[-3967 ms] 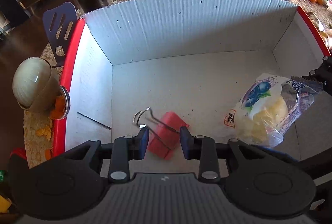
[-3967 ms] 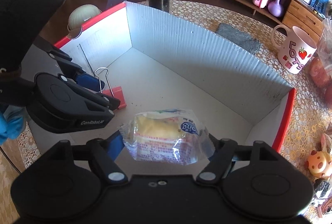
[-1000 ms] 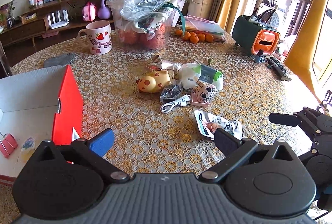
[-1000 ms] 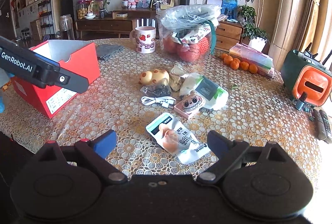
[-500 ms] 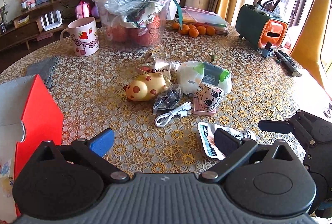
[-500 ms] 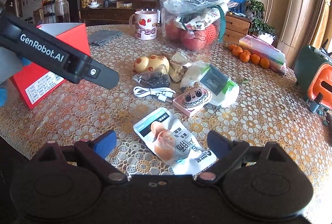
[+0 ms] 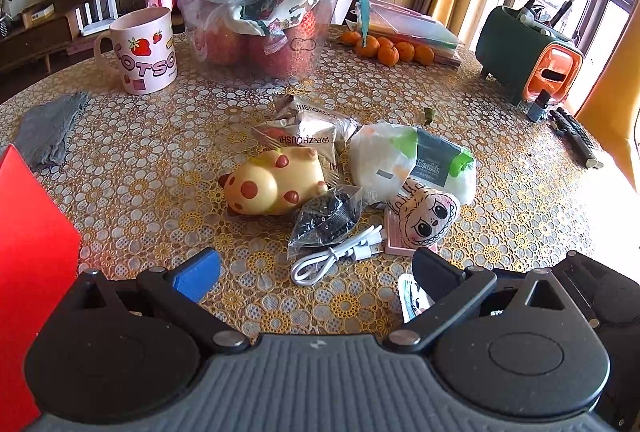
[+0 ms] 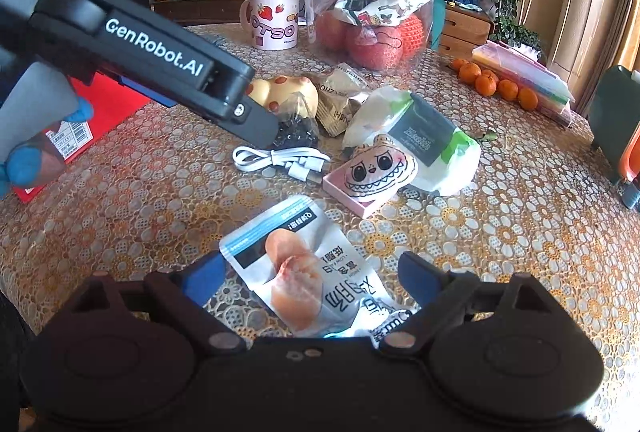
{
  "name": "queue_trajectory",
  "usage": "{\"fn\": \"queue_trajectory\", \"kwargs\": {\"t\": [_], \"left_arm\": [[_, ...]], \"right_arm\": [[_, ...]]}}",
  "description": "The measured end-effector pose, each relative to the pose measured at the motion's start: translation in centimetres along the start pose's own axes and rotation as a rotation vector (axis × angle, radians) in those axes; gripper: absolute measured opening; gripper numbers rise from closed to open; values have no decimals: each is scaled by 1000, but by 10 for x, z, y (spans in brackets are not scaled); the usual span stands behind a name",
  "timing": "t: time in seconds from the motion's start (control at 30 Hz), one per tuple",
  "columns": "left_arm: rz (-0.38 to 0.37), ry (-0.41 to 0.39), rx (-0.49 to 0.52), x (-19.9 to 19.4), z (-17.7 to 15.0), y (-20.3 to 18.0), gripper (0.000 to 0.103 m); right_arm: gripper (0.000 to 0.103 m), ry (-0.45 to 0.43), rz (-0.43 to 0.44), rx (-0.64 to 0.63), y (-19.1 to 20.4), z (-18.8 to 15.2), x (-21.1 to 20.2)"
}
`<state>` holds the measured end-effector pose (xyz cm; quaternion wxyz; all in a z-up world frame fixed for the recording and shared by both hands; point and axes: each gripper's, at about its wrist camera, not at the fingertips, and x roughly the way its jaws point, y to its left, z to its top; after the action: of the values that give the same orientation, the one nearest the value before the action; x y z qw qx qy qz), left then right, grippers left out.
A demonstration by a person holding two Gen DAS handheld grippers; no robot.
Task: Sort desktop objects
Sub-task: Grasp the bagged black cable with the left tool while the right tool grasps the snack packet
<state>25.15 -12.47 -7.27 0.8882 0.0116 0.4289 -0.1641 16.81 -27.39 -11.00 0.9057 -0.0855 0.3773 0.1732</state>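
Loose items lie on the flowered tablecloth: a yellow spotted toy (image 7: 272,183), a clear bag of black bits (image 7: 326,218), a white USB cable (image 7: 336,258), a cartoon-face plush on a pink box (image 7: 424,218), a white and green tissue pack (image 7: 412,159) and a silver snack packet (image 7: 308,129). My left gripper (image 7: 316,272) is open and empty just in front of the cable. My right gripper (image 8: 314,278) is open around a white snack pouch (image 8: 304,272) lying flat between its fingers. The red box (image 8: 76,127) is at the left.
A pink LOTSO mug (image 7: 144,51), a plastic bag of apples (image 7: 264,3), tangerines (image 7: 384,49) and a green and orange holder (image 7: 528,59) stand at the back. A grey cloth (image 7: 48,131) lies far left. The left gripper body (image 8: 152,59) crosses the right wrist view.
Both grippers have left the red box, empty, and moved right and in towards the pile. The cable and the pouch now sit closer to the fingers.
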Motion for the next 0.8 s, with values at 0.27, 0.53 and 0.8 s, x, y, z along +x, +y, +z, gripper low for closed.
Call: {"fn": "queue_trajectory", "kwargs": {"t": [0.27, 0.53, 0.8], "left_arm": [[12, 13, 18, 19, 8, 1, 102], [0, 27, 0, 35, 12, 5, 92], [-16, 43, -11, 48, 14, 3, 72]], "right_arm": [[88, 27, 25, 17, -4, 1, 15], [83, 19, 26, 13, -2, 1, 13], [79, 18, 19, 18, -3, 2, 13]]}}
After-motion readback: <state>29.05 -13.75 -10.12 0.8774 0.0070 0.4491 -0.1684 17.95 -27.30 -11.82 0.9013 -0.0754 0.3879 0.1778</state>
